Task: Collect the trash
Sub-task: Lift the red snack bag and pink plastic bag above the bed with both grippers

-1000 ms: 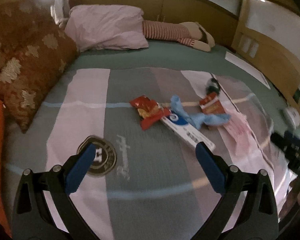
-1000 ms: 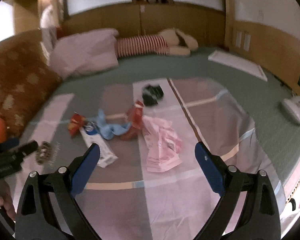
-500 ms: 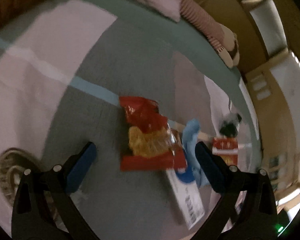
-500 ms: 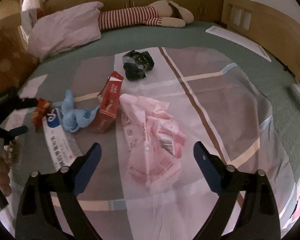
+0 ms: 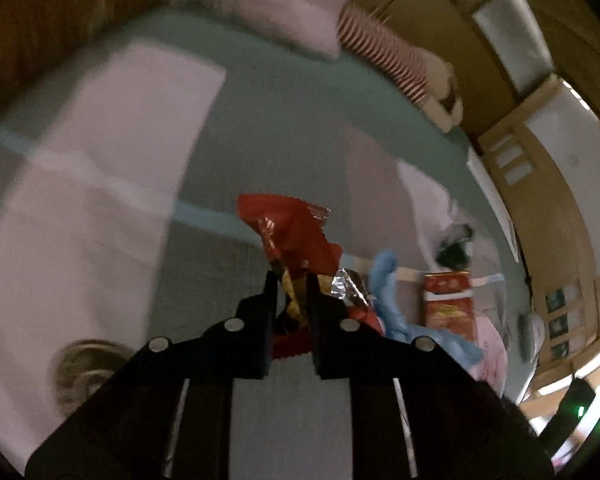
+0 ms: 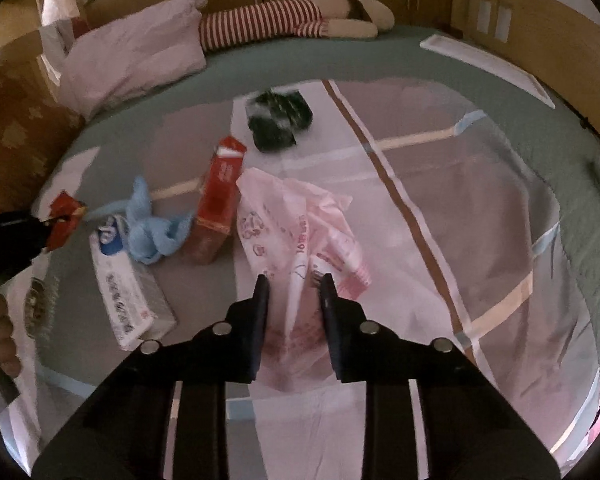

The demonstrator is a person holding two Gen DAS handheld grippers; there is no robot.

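My left gripper (image 5: 292, 280) is shut on a red and yellow snack wrapper (image 5: 296, 236), which crumples up between the fingers; the wrapper also shows in the right wrist view (image 6: 64, 216). My right gripper (image 6: 294, 280) is shut on a pink plastic bag (image 6: 300, 220) lying on the bed. Between them lie a blue cloth (image 6: 152, 224), a red carton (image 6: 218, 196), a white toothpaste box (image 6: 128, 284) and a crumpled black wrapper (image 6: 280, 120).
All of it lies on a bed with a striped pink and grey blanket (image 6: 440, 200). A pink pillow (image 6: 132, 52), a striped plush toy (image 6: 284, 24) and a brown cushion (image 6: 16, 120) sit at the head end. A white flat box (image 6: 488, 64) lies far right.
Both grippers moved down to the bed and closed. The left one closed on the snack wrapper, the right one on the pink bag.
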